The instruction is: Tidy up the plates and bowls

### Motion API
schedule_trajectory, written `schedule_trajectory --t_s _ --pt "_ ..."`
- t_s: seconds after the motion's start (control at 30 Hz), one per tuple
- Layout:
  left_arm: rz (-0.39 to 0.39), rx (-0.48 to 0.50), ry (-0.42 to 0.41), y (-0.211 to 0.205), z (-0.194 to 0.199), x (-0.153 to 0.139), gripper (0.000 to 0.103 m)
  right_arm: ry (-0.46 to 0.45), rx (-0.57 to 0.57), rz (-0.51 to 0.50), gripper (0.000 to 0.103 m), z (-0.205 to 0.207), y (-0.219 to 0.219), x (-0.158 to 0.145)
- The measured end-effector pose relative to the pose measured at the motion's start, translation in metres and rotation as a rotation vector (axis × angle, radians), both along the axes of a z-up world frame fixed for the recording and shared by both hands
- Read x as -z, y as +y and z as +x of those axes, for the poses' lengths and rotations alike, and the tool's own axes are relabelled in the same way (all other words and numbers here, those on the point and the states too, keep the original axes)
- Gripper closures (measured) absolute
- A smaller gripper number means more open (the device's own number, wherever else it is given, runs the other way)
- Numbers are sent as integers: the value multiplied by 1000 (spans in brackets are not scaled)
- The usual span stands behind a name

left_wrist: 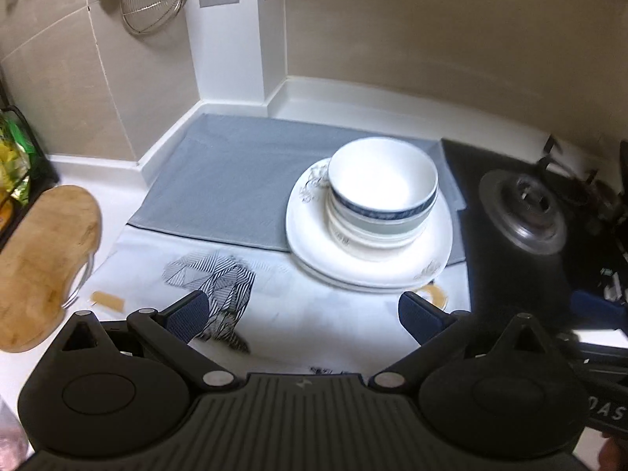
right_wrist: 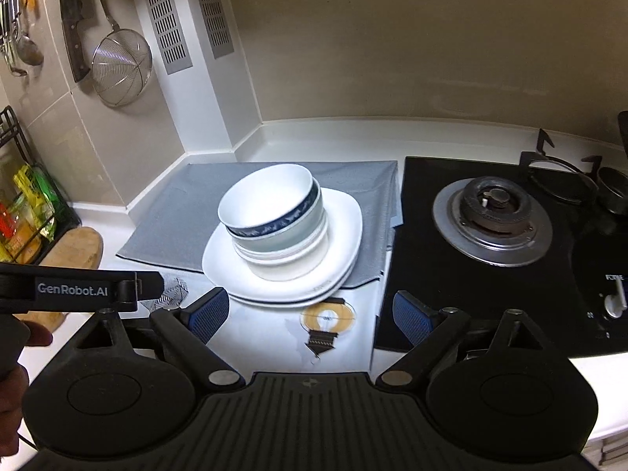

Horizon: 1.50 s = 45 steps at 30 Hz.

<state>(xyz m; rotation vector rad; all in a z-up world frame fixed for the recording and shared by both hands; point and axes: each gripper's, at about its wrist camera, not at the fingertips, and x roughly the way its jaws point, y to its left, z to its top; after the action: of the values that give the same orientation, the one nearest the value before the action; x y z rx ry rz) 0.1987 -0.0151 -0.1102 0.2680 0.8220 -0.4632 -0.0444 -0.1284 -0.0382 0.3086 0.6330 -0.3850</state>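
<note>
Several nested bowls point(left_wrist: 382, 196) point(right_wrist: 274, 219), the top one white with a blue band, stand on stacked white plates point(left_wrist: 314, 231) point(right_wrist: 345, 227). The stack rests on the near right corner of a grey mat point(left_wrist: 219, 180) point(right_wrist: 172, 212). My left gripper point(left_wrist: 302, 318) is open, a short way in front of the plates and to their left, with nothing between its blue pads. My right gripper point(right_wrist: 310, 314) is open too and holds nothing. It hovers just before the plates' near edge. The left gripper's body point(right_wrist: 78, 290) shows at the left of the right wrist view.
A black gas hob point(right_wrist: 490, 212) point(left_wrist: 522, 212) lies right of the mat. A wooden board point(left_wrist: 43, 263) point(right_wrist: 74, 247) and a rack of packets point(right_wrist: 27, 212) sit at the left. A strainer point(right_wrist: 121, 66) and a knife point(right_wrist: 76, 19) hang on the tiled wall. Patterned white paper point(left_wrist: 219, 282) covers the near counter.
</note>
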Motion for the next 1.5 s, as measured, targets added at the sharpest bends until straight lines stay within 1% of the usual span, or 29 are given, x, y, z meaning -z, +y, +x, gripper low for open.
schedule_trajectory --t_s 0.17,0.27,0.33,0.4,0.5,0.57,0.6,0.67,0.73,0.87,1.0,1.13,1.3,1.5 --pt "61 17 -48 -2 -12 4 0 3 -4 -2 11 -8 3 1" --pt "98 26 -34 -5 -11 9 0 7 -9 -4 11 -11 5 1" --pt "117 49 -28 -7 -9 13 0 8 -7 -4 11 -13 5 1" --pt "125 56 -34 -8 -8 15 0 7 -2 -4 11 -15 5 0" --pt "124 36 -25 -8 -7 15 0 7 6 -1 11 -16 4 0" --pt "162 23 -24 -12 -6 16 0 2 13 0 11 -18 5 0" --pt "189 28 -27 -15 -6 17 0 -2 17 -1 11 -19 5 0" --pt "211 42 -22 -18 -6 18 0 -8 25 -5 11 -20 5 -1" --pt "196 55 -13 -16 -7 16 0 -10 29 -11 11 -21 5 -1" --pt "156 27 -55 -10 -10 8 0 -5 38 -19 11 -20 6 1" --pt "112 11 -53 -5 -4 3 0 -4 42 -27 8 -15 9 2" --pt "105 -2 -52 0 2 1 0 8 22 -29 0 -6 14 2" --pt "116 -9 -47 5 9 4 0 33 -8 -24 0 9 20 7" --pt "118 -9 -53 8 18 5 0 48 1 -16 0 19 21 9"
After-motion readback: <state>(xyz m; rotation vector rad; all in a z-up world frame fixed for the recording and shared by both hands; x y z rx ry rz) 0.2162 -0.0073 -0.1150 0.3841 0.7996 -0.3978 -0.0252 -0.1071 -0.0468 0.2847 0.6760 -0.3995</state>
